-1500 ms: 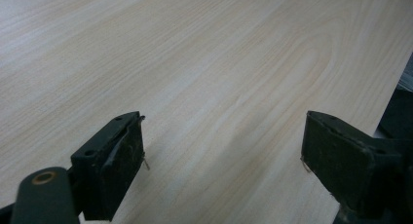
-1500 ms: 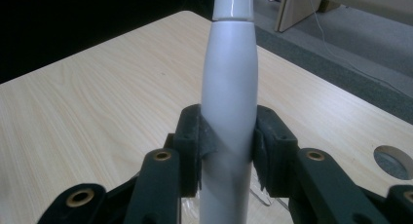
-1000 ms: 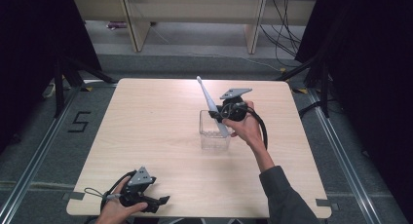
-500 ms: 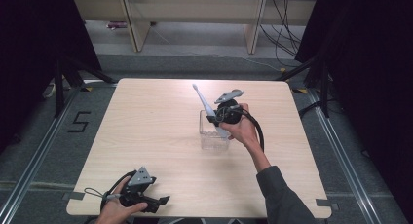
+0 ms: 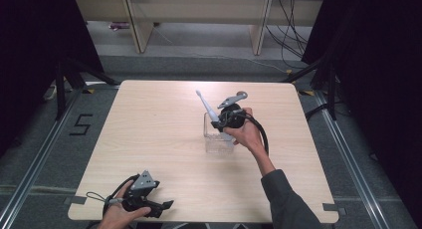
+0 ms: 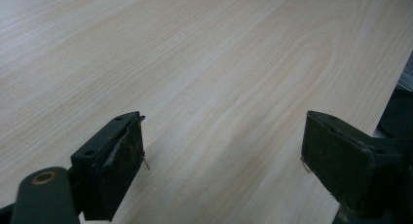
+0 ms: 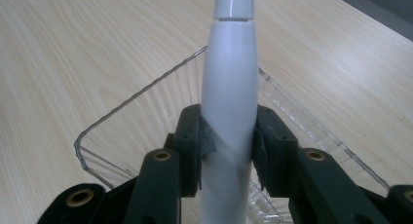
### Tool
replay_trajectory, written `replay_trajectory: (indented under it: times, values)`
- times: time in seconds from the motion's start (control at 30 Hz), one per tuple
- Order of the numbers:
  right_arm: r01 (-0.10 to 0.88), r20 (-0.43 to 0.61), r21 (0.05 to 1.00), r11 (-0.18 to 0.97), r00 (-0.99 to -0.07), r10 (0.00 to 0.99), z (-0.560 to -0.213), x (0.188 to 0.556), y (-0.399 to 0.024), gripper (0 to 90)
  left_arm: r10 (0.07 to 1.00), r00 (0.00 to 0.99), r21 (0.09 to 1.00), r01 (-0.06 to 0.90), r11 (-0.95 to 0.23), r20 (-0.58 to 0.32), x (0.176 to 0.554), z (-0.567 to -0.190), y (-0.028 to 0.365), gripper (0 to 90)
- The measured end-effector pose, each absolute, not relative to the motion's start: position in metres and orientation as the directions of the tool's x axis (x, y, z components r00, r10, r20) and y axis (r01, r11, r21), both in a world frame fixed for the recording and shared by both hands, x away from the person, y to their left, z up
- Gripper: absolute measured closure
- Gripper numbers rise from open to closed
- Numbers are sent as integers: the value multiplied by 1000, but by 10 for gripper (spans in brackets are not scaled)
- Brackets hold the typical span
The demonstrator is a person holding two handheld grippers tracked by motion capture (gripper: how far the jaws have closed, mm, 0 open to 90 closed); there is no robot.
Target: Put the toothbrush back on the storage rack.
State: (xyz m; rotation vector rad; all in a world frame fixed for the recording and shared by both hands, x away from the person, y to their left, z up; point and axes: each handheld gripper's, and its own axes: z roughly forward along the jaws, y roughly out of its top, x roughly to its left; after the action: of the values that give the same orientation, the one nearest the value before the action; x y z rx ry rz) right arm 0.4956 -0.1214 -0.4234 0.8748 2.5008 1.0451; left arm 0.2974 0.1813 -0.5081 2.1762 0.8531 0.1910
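The right claw point(image 5: 222, 120) grips the white toothbrush point(image 5: 208, 109) over the clear box point(image 5: 215, 139), now tipped further toward ten o'clock; the left claw point(image 5: 161, 208) rests open at seven o'clock on the desk point(image 5: 149, 129).

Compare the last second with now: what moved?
The right tongs, shut on the electric toothbrush, tipped it: its head swung left and lower in the high view, over the clear plastic container. Grip unchanged. The container and the open left tongs, near the table's front edge, stayed put.
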Motion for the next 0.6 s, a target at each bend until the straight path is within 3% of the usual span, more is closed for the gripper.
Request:
replay_trajectory:
  times: [0.6]
  values:
    - [455,-34,648,611,-784,620,-428,501,-115,664,630,764,723,514,-462,-141,296,-509,180,149]
